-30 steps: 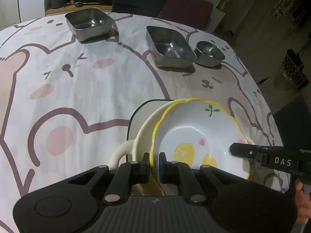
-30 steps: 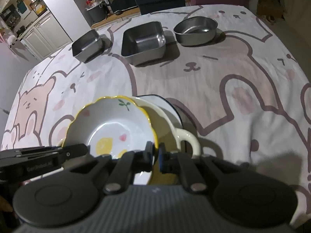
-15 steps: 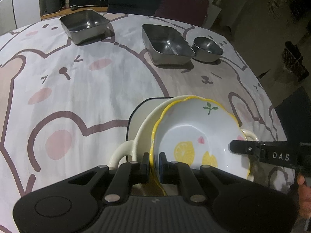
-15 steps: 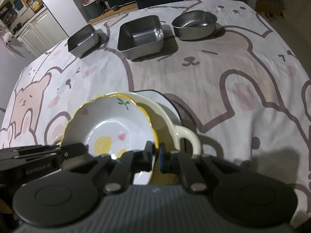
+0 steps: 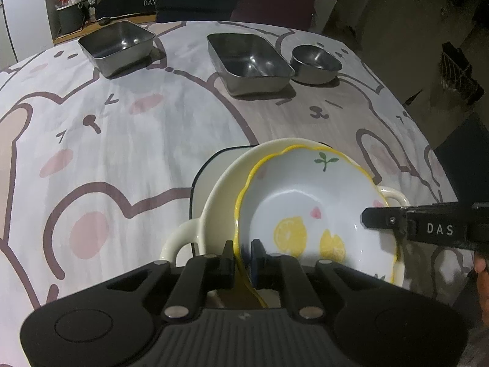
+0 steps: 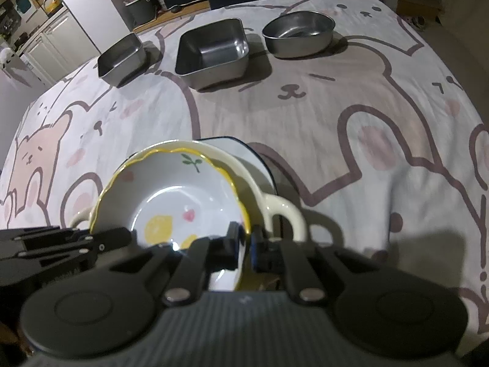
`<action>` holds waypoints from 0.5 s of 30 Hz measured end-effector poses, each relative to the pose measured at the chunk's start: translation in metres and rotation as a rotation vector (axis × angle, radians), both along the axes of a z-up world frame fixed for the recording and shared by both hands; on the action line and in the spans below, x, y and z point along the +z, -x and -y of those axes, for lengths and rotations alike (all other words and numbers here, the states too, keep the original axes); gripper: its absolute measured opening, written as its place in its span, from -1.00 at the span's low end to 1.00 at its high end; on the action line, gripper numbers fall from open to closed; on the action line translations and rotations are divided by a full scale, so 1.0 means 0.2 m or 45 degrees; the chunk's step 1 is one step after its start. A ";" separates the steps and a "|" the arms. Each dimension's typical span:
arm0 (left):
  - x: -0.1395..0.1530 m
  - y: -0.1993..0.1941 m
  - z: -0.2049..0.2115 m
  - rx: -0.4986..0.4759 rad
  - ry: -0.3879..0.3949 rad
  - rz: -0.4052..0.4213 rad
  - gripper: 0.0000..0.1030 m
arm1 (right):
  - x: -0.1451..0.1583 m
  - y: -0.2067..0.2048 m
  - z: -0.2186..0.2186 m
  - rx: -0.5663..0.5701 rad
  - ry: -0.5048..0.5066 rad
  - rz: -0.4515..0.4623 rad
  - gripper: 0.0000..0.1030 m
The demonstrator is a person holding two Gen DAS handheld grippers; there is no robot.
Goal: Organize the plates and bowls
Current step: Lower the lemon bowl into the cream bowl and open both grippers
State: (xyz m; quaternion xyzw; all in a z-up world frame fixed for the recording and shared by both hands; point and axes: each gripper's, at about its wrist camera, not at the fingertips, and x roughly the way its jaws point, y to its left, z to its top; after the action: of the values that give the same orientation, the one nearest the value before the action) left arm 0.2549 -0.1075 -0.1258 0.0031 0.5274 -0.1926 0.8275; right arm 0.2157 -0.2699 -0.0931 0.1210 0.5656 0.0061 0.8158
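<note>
- Two grippers, yours: left gripper (image 5: 243,255) and right gripper (image 6: 244,246), each clamped on opposite rims of the lemon bowl (image 5: 308,214).
- Change over the last second: bowl barely moved, sits slightly tilted inside the cream handled dish (image 5: 214,202).
- Location: near edge of the counter (image 5: 122,140), steel containers (image 5: 247,58) along the far edge.
- Judgement: stacking nearly finished.

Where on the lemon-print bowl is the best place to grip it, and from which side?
By its thin scalloped rim, from opposite sides. The lemon bowl sits nested in the cream handled dish, so only the rim is free. The left gripper and right gripper each pinch that rim, one finger inside, one outside.
</note>
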 end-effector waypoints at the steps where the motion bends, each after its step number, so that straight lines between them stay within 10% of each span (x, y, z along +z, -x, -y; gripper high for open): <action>1: 0.00 0.00 0.00 -0.002 -0.006 0.003 -0.79 | 0.00 0.00 0.00 0.002 0.001 -0.002 -0.82; 15: 0.01 0.01 0.01 -0.017 -0.030 0.014 -0.78 | -0.02 -0.02 -0.04 0.057 0.050 -0.029 -0.75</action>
State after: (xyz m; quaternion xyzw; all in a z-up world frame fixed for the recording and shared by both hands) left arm 0.2526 -0.1085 -0.1229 0.0173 0.5249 -0.1920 0.8290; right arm 0.2197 -0.2610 -0.0961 0.0924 0.5775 0.0120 0.8111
